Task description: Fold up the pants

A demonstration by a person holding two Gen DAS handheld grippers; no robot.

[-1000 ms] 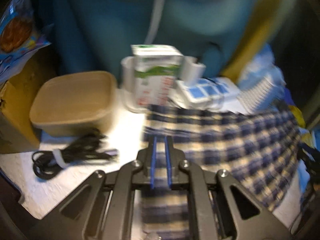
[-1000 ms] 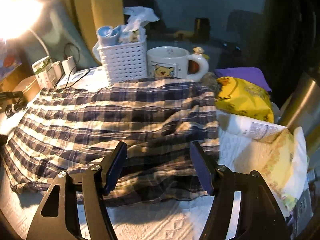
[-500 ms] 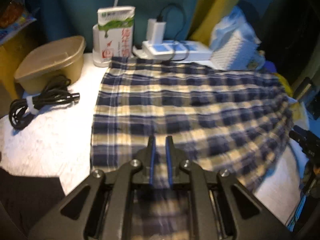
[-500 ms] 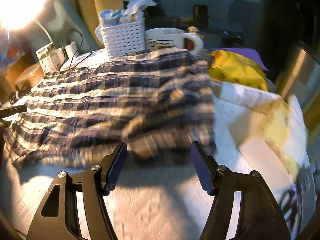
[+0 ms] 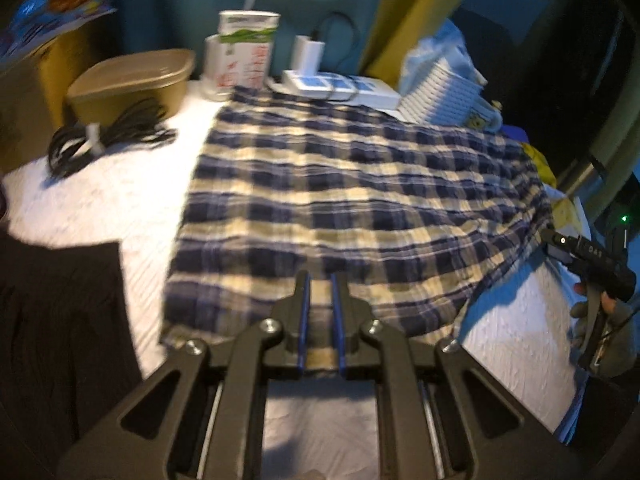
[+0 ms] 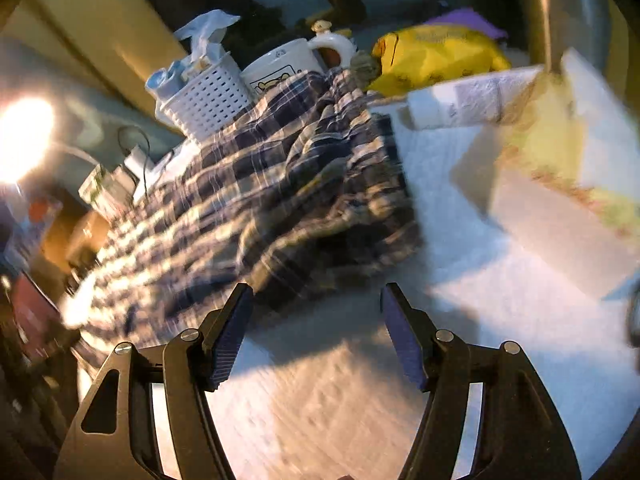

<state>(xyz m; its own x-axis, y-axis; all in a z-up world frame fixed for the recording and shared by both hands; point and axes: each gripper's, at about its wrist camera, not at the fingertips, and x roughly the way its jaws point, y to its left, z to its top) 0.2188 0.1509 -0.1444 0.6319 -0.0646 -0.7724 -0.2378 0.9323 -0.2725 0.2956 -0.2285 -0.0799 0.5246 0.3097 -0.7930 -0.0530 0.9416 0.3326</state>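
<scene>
So the white table cover (image 5: 100,200) was the biggest thing before me, and on it the plaid pants (image 5: 340,200) lay spread flat, in what looked like one doubled layer. Their long axis ran across the table from my left side to my right side, with the far edge close to the charger strip (image 5: 340,88) and the white basket (image 6: 208,100).

My left gripper (image 5: 320,312) pointed down at the near hem, towards the left end of the pants. Its jaws were clenched almost together, and a fold of the plaid cloth seemed pinched between the blue pads, though blur made this not fully sure.

My right gripper (image 6: 316,320) hung over bare table cover, just beside the bunched right end of the pants, which lay ahead of it and a little to its left. Its jaws stood wide apart, with nothing between them.

I judged that the next fold turned on this: the right end was nearest to my right gripper, and it had to be taken and carried along the long axis towards the left.
</scene>
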